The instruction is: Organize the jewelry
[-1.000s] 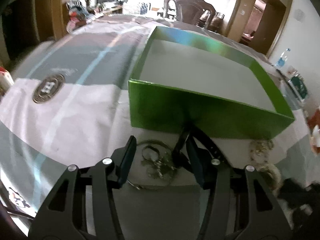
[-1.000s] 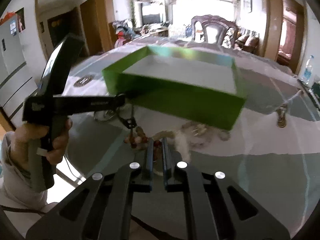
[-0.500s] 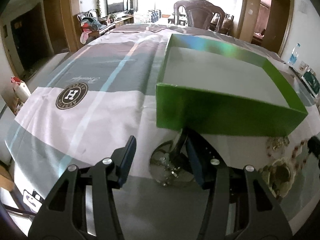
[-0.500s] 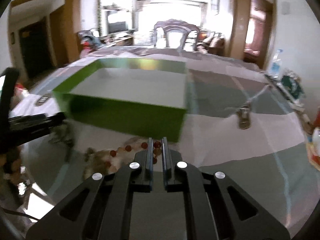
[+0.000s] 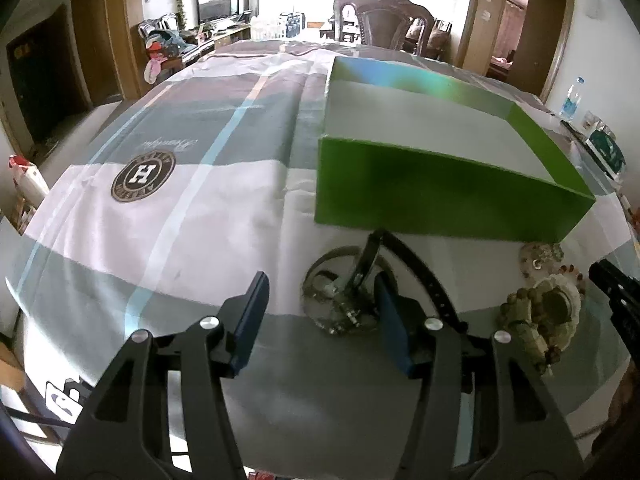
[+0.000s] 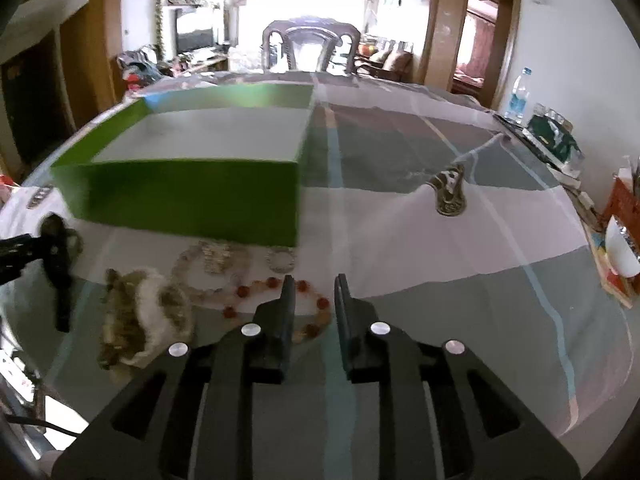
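An open green box (image 5: 440, 200) with a white inside (image 6: 208, 136) stands on the table. In front of it lie a silver bangle with charms (image 5: 340, 300) and a black strap (image 5: 420, 276). My left gripper (image 5: 322, 312) hangs open just short of the bangle, holding nothing. A heap of beige and brown bead bracelets (image 5: 548, 312) lies to the right. My right gripper (image 6: 314, 300) is low over a red bead bracelet (image 6: 272, 282). Its jaws are opening, with a few beads in the gap and the pads off them. A clear bead necklace (image 6: 212, 264) and a small crystal bracelet (image 6: 282, 260) lie beyond.
The tablecloth (image 5: 160, 208) carries a round H logo (image 5: 143, 176). A metal ornament (image 6: 450, 196) lies on the cloth right of the box. A bottle (image 6: 520, 92), packets and a white cup (image 6: 620, 248) crowd the table's right edge. A dark chair (image 6: 308, 48) stands behind.
My right gripper's jaws have parted from fully shut, and it has swung right and lower over the red beads. The left gripper has drawn back a little, still open.
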